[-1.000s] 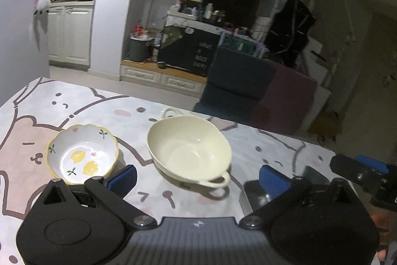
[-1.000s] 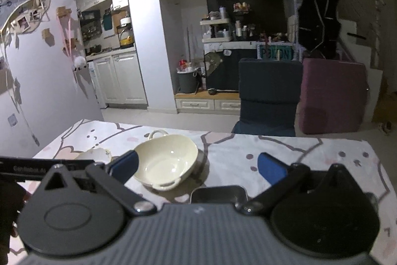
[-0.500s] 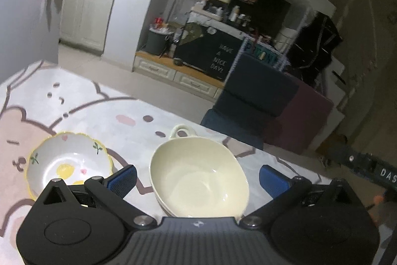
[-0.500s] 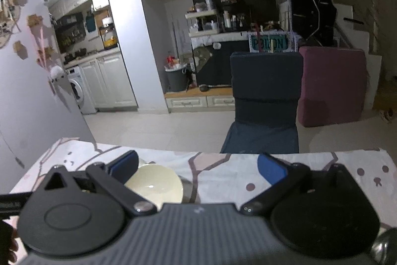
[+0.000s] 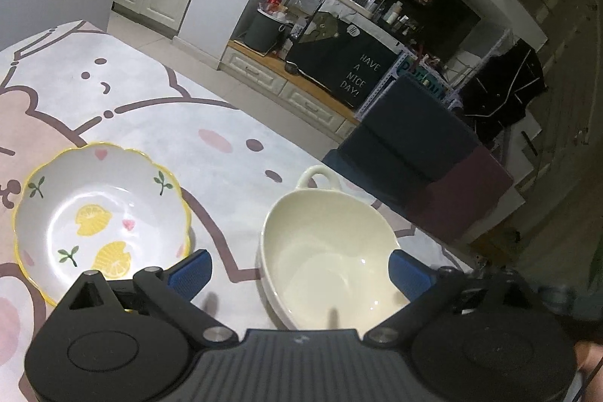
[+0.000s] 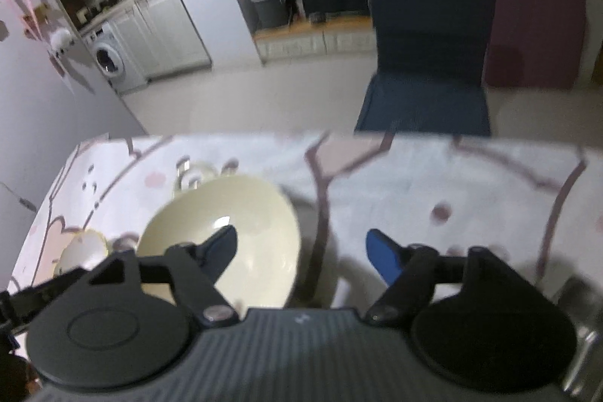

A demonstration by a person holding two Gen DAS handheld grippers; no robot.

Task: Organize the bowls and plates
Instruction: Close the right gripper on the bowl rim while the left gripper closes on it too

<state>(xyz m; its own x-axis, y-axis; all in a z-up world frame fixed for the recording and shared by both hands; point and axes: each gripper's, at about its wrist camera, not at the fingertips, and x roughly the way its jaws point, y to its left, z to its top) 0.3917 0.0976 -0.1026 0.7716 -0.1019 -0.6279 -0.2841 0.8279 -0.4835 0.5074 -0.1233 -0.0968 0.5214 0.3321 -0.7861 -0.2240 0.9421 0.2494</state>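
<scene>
A cream bowl (image 5: 328, 251) with loop handles stands on the cartoon-print tablecloth (image 5: 158, 123). To its left is a white bowl with lemons and a yellow wavy rim (image 5: 101, 221). My left gripper (image 5: 297, 274) is open and low over the cloth, its blue fingers flanking the cream bowl's near part without pressing on it. In the right wrist view the cream bowl (image 6: 226, 213) is blurred. My right gripper (image 6: 301, 251) is closing astride its right rim, one finger above the bowl's inside and the other outside. The lemon bowl (image 6: 81, 247) shows at lower left.
The table's far edge (image 6: 377, 138) runs close behind the bowls, with a dark blue chair (image 6: 426, 63) and a maroon cushion (image 6: 535, 25) beyond. A grey metallic thing (image 6: 580, 304) lies at the right edge of the right wrist view. A wall (image 6: 45, 100) borders the table's left.
Both grippers have come down and closer to the cream bowl. The right gripper's fingers have narrowed from wide open and now straddle the bowl's rim. The left gripper has rolled slightly.
</scene>
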